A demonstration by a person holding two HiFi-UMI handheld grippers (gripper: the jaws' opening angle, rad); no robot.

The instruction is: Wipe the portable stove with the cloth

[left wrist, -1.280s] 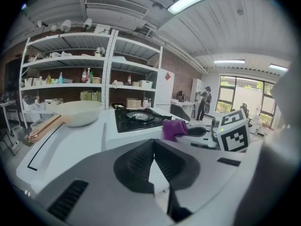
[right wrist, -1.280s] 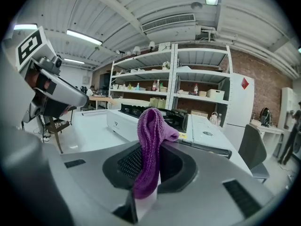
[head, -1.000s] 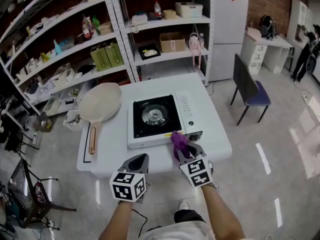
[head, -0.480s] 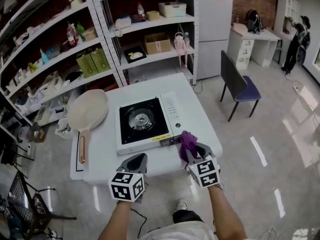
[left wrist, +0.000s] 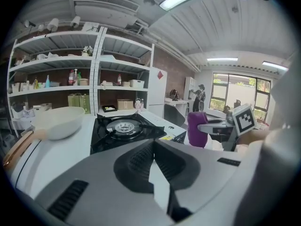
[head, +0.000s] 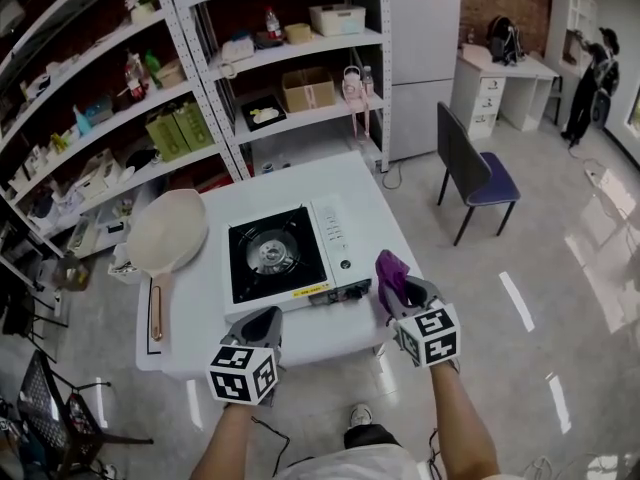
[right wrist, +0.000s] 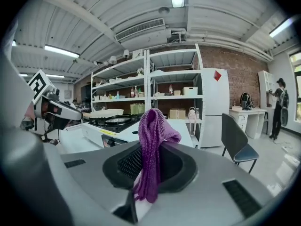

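Note:
The white portable stove (head: 290, 257) with its black burner top sits on the white table (head: 390, 233); it also shows as the stove (left wrist: 124, 128) and the stove (right wrist: 110, 125). A purple knitted cloth (head: 391, 272) sticks up from my right gripper (head: 400, 290), which is shut on it and hangs off the table's right front corner, apart from the stove. The cloth (right wrist: 151, 147) fills the jaws of the right gripper (right wrist: 141, 182). My left gripper (head: 262, 328) is shut and empty at the table's front edge, below the stove; its jaws in the left gripper (left wrist: 153, 173) meet.
A cream frying pan (head: 165, 236) with a wooden handle lies left of the stove. Metal shelves (head: 200, 88) full of goods stand behind the table. A dark chair (head: 472, 176) is at the right, and a person (head: 587, 83) stands by a far desk.
My right gripper has carried the cloth away from the stove's front right corner, rightward past the table's corner. The left gripper stays near the front edge.

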